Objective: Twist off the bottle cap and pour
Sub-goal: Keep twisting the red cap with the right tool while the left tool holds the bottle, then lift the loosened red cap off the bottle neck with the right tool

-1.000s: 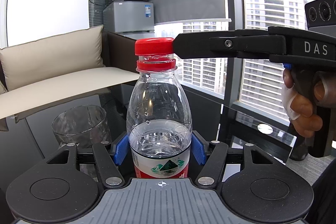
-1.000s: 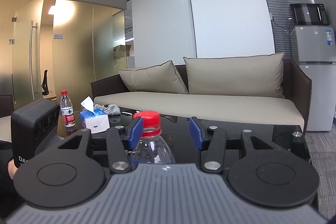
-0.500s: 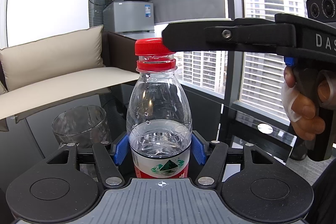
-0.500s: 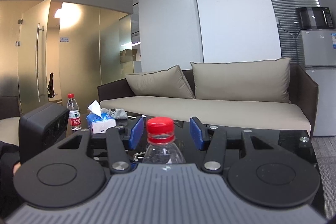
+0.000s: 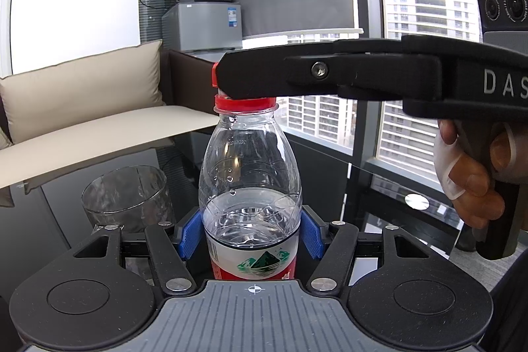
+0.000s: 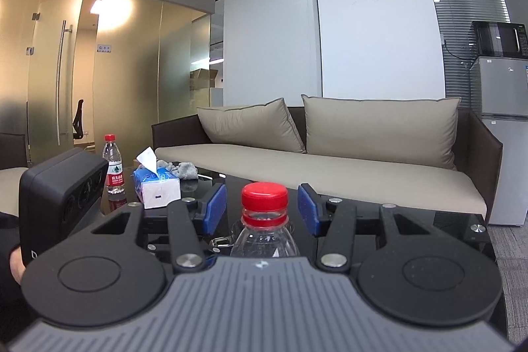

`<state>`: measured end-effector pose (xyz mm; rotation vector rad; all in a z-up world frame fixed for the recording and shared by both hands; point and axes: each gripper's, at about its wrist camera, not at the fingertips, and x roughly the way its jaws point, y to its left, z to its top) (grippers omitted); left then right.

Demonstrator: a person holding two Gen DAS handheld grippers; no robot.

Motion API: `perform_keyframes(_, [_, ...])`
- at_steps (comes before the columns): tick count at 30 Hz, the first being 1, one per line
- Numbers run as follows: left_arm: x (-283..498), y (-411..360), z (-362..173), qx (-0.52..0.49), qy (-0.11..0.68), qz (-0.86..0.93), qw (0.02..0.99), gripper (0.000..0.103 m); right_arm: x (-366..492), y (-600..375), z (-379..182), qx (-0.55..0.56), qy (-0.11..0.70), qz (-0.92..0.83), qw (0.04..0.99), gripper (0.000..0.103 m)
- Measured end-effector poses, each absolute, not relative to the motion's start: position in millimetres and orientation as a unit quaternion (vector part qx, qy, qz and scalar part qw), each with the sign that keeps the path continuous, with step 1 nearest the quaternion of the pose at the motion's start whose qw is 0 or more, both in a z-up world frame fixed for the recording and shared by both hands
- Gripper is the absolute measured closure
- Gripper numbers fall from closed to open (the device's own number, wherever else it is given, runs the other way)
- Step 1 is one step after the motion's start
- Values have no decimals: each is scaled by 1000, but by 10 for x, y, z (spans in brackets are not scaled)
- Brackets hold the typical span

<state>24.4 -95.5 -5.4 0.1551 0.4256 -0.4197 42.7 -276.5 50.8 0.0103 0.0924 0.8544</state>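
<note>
Upright on the dark glass counter point(image 5: 330, 167), the water bottle point(image 5: 250, 174) stood clamped at its label band between the blue pads point(image 5: 189, 235) of the left claw point(image 5: 250, 236); its red cap point(image 6: 264, 195) was on and not yet unscrewed. At cap height the right claw point(image 6: 262, 208) reached in level from three o'clock in the left wrist view, its jaws apart and straddling the cap, one pad point(image 6: 216, 208) at nine o'clock of it and the other at three o'clock, neither pressing on it. A person's hand point(image 5: 468, 177) gripped that tool's handle at the right edge of the frame.

Roughly a third full, the bottle looked light; its thin clear wall would likely dent under a hard squeeze and might be slick, so the low grip at the label, where the water sat, seemed the steadier place. The ribbed cap looked stiff and small; its sides, above the red ring, appeared the sensible place to pinch and twist.

An empty clear glass point(image 5: 127, 195) waited at ten o'clock of the bottle, just beside it; brittle, it would not forgive a knock. Farther off in the right wrist view stood a second bottle point(image 6: 113, 164) and a tissue box point(image 6: 157, 187); a beige sofa point(image 6: 330, 164) lay behind.
</note>
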Motion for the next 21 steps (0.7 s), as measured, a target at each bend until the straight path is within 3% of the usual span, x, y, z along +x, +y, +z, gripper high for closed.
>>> perform_keyframes(9, [259, -942, -56, 76, 210, -207, 953, 45, 411, -2687, 500, -10, 36, 406, 913, 70])
perform_keyframes(21, [273, -928, -50, 76, 210, -207, 953, 45, 409, -2663, 492, -9, 28, 402, 915, 70])
